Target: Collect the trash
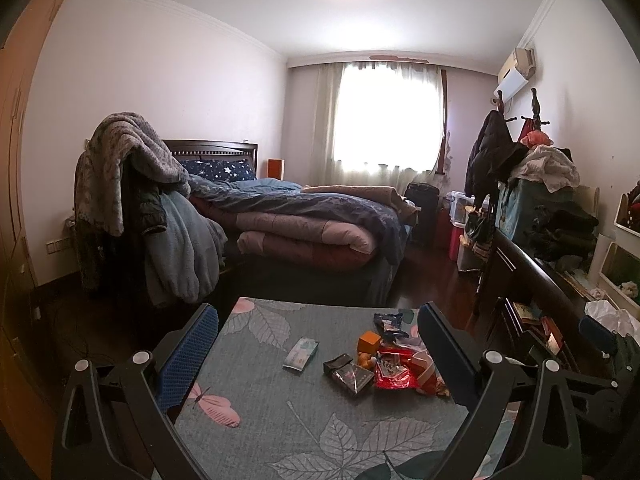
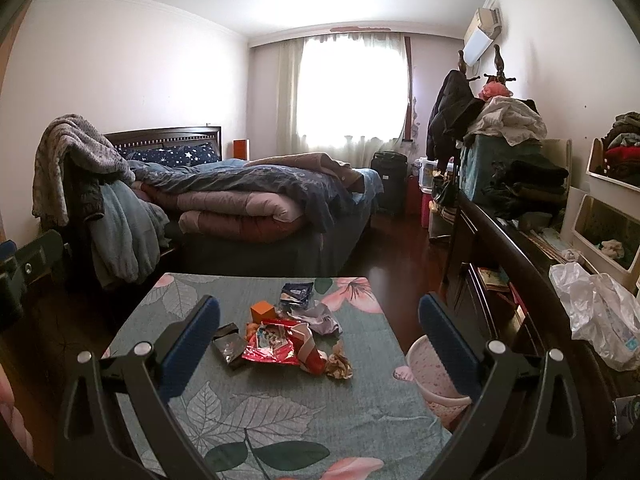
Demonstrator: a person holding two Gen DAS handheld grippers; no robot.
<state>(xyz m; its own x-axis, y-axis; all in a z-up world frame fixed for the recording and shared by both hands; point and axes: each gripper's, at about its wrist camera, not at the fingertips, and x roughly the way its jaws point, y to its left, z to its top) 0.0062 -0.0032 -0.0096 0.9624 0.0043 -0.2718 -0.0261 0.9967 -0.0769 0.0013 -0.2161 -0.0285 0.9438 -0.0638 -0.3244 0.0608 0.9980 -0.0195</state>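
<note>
Trash lies on a table with a grey leaf-and-flower cloth [image 1: 280,412] [image 2: 280,412]: a red snack wrapper [image 1: 394,372] [image 2: 272,346], a black packet [image 1: 348,376] [image 2: 229,347], an orange cube [image 1: 369,342] [image 2: 263,312], a dark blue wrapper [image 1: 390,322] [image 2: 296,294], a tissue pack [image 1: 301,354], a crumpled brown paper [image 2: 338,364] and a crumpled pale wrapper [image 2: 320,318]. A pink waste bin [image 2: 434,372] stands by the table's right side. My left gripper [image 1: 318,344] and right gripper [image 2: 320,336] are both open, empty, held above the table's near half.
A bed [image 2: 260,200] piled with quilts stands beyond the table. A chair draped with clothes [image 1: 132,208] is at the left. A dark dresser [image 2: 500,248] with clothes and a white plastic bag [image 2: 600,316] runs along the right wall.
</note>
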